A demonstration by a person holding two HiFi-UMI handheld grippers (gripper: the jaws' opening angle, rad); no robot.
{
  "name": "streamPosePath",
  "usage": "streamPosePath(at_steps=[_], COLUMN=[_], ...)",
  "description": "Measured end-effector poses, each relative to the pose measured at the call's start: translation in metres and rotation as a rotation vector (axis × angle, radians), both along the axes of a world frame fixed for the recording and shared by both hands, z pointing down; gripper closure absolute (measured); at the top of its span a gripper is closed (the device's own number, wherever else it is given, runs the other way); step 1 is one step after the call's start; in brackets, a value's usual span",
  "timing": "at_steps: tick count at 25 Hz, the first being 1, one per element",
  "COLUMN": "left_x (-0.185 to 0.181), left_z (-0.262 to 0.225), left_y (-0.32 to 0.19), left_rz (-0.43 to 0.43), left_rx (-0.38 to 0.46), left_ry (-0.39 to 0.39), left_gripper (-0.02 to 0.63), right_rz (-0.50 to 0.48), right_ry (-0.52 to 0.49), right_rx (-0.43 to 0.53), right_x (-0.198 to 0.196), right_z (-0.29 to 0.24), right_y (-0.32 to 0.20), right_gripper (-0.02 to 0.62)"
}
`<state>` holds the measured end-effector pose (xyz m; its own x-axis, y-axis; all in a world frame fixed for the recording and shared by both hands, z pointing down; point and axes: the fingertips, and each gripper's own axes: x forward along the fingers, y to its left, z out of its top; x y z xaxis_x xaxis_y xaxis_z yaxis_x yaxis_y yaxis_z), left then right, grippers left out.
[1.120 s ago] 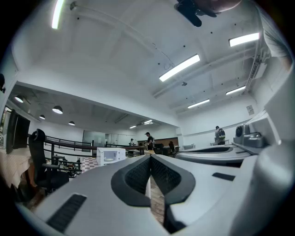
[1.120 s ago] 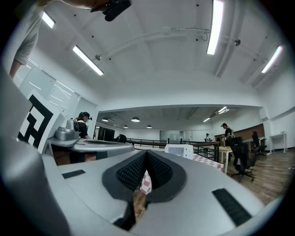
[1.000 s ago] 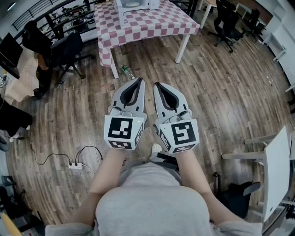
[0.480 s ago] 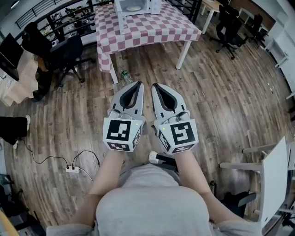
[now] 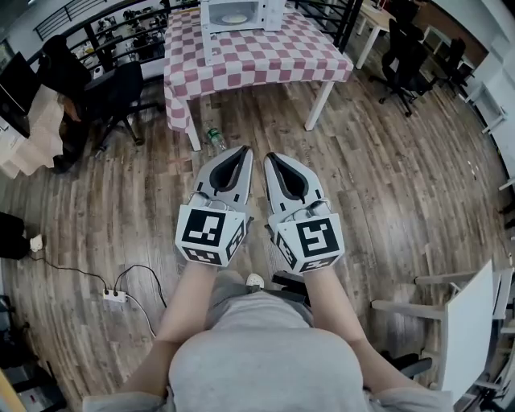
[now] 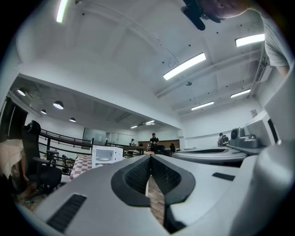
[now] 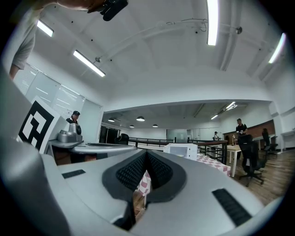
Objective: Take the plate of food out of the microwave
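Observation:
A white microwave stands on a table with a red-and-white checked cloth at the top of the head view. A pale plate of food shows in its lit cavity. My left gripper and right gripper are held side by side over the wooden floor, well short of the table, pointing level at it. Both are shut with nothing between the jaws. The left gripper view shows the microwave far off to the left of its jaws. In the right gripper view the microwave is to the right.
A plastic bottle lies on the floor by the table's near left leg. Black office chairs stand left of the table, with more chairs at the right. A power strip with cables lies at lower left. A white chair stands at lower right.
The table and microwave have come nearer in the head view as both grippers moved forward together. Their jaws stayed shut.

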<state>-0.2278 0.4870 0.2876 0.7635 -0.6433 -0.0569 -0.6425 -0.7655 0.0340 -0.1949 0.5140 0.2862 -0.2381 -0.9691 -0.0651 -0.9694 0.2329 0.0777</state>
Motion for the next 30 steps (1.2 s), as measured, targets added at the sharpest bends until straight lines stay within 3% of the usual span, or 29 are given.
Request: streamPosePath(at_steps=[14, 30], left_x=[0.022, 0.054], left_z=[0.010, 0.010], left_y=[-0.037, -0.148], left_rz=[-0.039, -0.030], left_rx=[-0.024, -0.014], left_ry=[0.007, 0.007], left_gripper=[0.604, 0.603], right_rz=[-0.020, -0.009], right_ry=[-0.013, -0.017], right_rx=[-0.013, -0.006], right_x=[0.027, 0.059], right_z=[0.011, 0.012], right_y=[-0.033, -0.142], right_gripper=[0.571, 0.571])
